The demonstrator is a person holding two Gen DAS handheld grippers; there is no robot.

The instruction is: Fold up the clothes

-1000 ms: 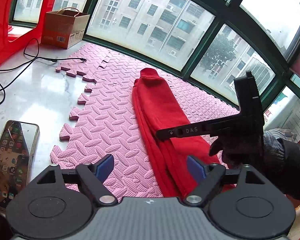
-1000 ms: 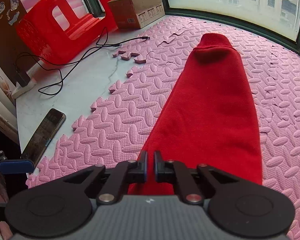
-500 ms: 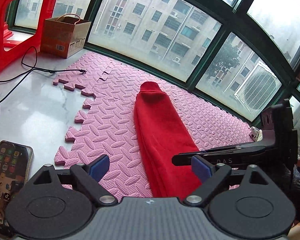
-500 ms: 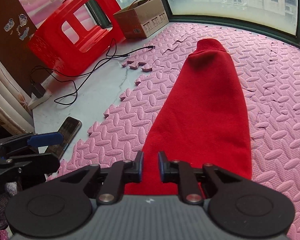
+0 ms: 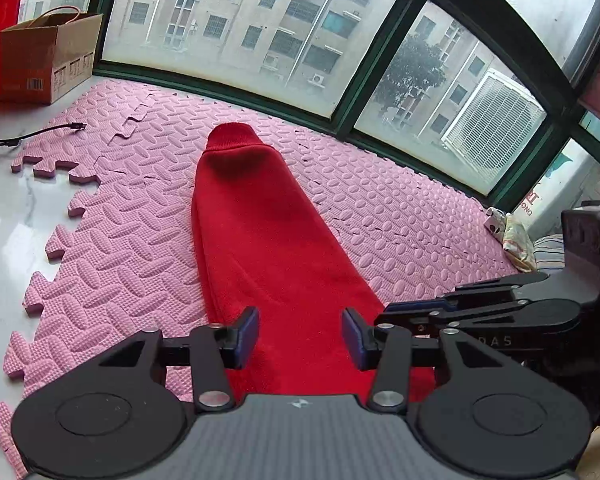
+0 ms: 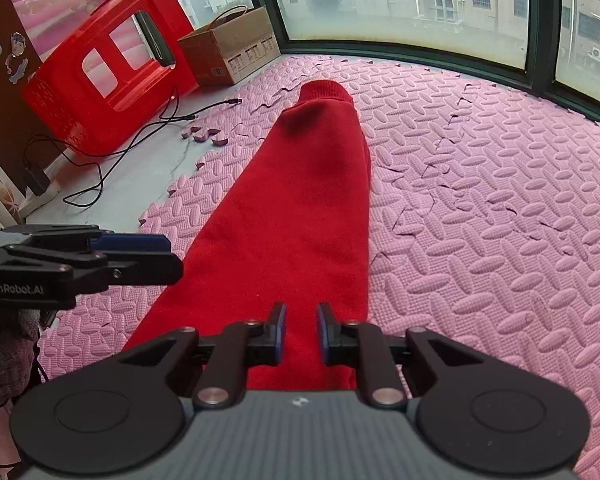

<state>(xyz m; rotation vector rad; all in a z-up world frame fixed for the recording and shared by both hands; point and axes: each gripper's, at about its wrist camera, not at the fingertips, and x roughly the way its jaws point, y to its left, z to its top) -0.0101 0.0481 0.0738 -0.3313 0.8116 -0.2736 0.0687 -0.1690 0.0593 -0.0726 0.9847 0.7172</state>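
A long red garment [image 5: 260, 220] lies folded into a narrow strip on the pink foam mat [image 5: 400, 208], its ribbed end toward the window. My left gripper [image 5: 300, 338] hovers over the strip's near end. Its jaws are closing, with the cloth showing in the gap and neither pad pressing on it. The right gripper [image 5: 404, 310] reaches in from the right beside it. In the right wrist view the red garment [image 6: 300, 200] runs away from my right gripper [image 6: 301, 332], which stands open by a narrow gap over the near edge. The left gripper [image 6: 164, 258] enters from the left.
A cardboard box [image 6: 228, 52] and a red plastic stool [image 6: 108, 76] stand at the far left by the window. Black cables [image 6: 140, 140] trail over bare marble [image 5: 4, 200]. A small cloth bundle [image 5: 516, 240] lies at the mat's right end.
The left gripper has swung right over the garment's near end and its jaws have narrowed; the phone has left its view. The right gripper's jaws have parted slightly and it has drawn back.
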